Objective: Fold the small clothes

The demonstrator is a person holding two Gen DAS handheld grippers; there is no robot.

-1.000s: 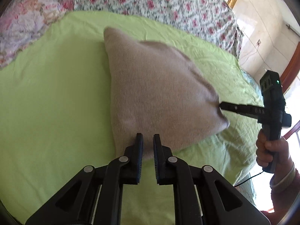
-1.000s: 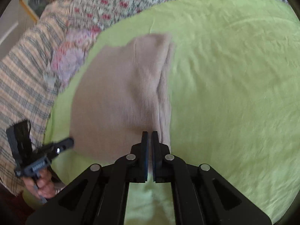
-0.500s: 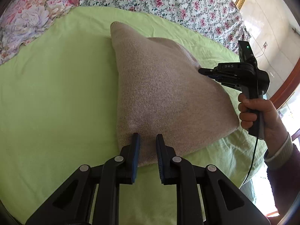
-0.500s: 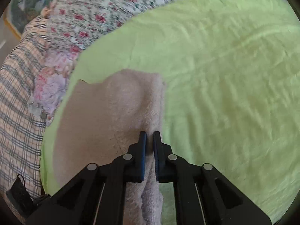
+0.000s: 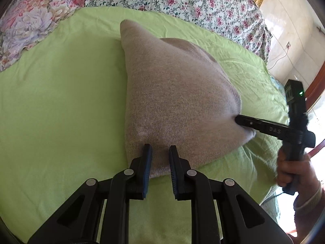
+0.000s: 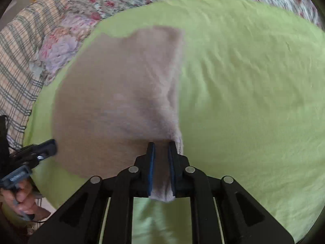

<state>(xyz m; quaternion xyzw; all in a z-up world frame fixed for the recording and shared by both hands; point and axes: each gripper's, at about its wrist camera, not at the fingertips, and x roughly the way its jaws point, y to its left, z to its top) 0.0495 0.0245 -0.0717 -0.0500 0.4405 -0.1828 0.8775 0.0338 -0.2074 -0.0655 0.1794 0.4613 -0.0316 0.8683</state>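
1. Your left gripper point(image 5: 159, 158) clamps the near hem of the folded beige knitted garment point(image 5: 174, 101), mid-frame on the lime-green sheet point(image 5: 61, 101).
2. Your right gripper point(image 6: 161, 154) pinches its corner, fabric bunched between narrow-set fingers.

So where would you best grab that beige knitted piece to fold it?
By its near edge, at the two corners, coming in low from the front of the bed. The beige knit lies flat on the green sheet, so only its thin hem offers a pinch. The left tool and right tool are there.
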